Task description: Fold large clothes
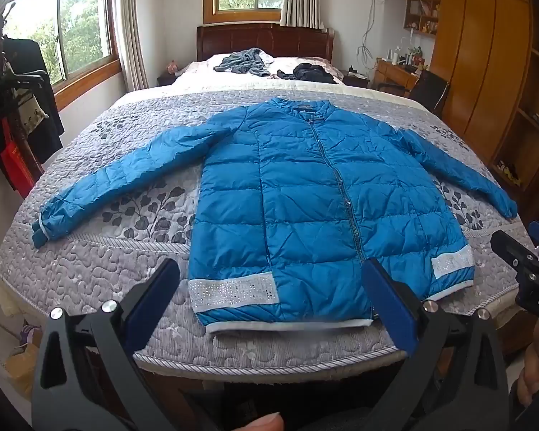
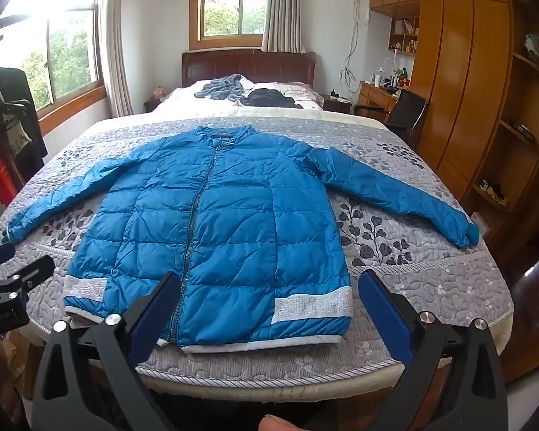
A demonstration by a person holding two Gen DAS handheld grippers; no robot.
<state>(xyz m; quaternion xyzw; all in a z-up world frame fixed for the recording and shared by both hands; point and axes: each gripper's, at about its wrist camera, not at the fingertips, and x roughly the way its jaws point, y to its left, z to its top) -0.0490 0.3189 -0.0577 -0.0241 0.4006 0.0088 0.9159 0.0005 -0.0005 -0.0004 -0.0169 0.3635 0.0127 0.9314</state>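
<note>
A blue quilted jacket (image 1: pixel 305 194) (image 2: pixel 215 230) lies flat on the bed, zipped, collar toward the headboard, both sleeves spread out to the sides, silver bands near its hem. My left gripper (image 1: pixel 269 273) hangs open over the hem's near left part, holding nothing. My right gripper (image 2: pixel 269 283) is also open and empty, above the hem's right part. The right gripper (image 1: pixel 524 251) shows at the right edge of the left wrist view. At the left edge of the right wrist view the left gripper (image 2: pixel 14 269) appears.
The bed's grey leaf-patterned quilt (image 1: pixel 125 262) (image 2: pixel 431 280) runs to a corded front edge. Grey and dark clothes (image 1: pixel 244 59) (image 2: pixel 269 97) lie near the pillows. Hanging clothes (image 1: pixel 21 107) stand at left, wooden wardrobe and shelves (image 2: pixel 485 107) at right, a desk and chair (image 2: pixel 406 111) beyond.
</note>
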